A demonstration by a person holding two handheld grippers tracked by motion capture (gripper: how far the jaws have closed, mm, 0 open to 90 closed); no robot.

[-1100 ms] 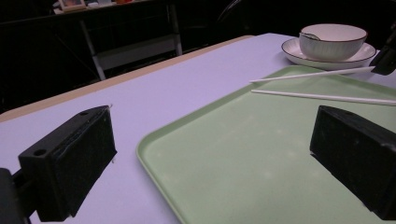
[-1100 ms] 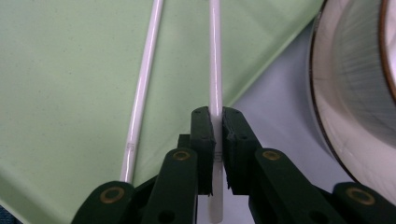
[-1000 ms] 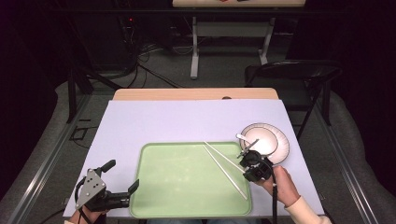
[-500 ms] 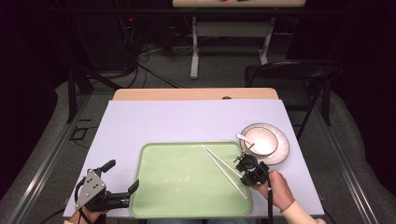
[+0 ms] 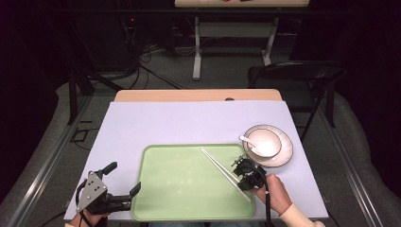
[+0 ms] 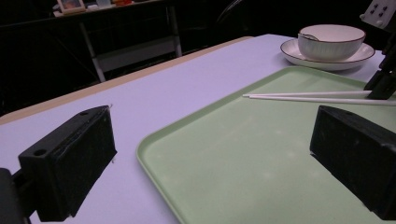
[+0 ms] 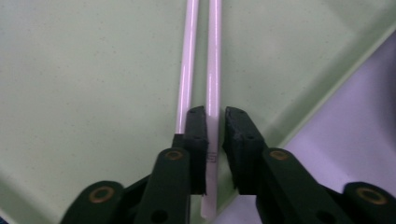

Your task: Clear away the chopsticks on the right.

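A pale green tray (image 5: 179, 189) lies at the front of the lilac table. Two white chopsticks (image 5: 220, 168) rest slantwise on its right half. My right gripper (image 5: 239, 166) sits at their near end, over the tray's right edge. In the right gripper view its jaws (image 7: 214, 116) are shut on one chopstick (image 7: 214, 56), while the other chopstick (image 7: 187, 56) lies just outside the left jaw. My left gripper (image 5: 125, 177) stands open and holds nothing at the tray's front left corner (image 6: 154, 154), one jaw over the table and one over the tray.
A white bowl (image 5: 265, 142) with a spoon (image 5: 246, 140) in it stands on a dark-rimmed plate (image 5: 285, 158) just right of the tray. A folding chair (image 5: 302, 75) stands beyond the table's far right corner.
My right gripper has slid a little left and toward the front edge along the chopsticks' near end. The left gripper has stayed put.
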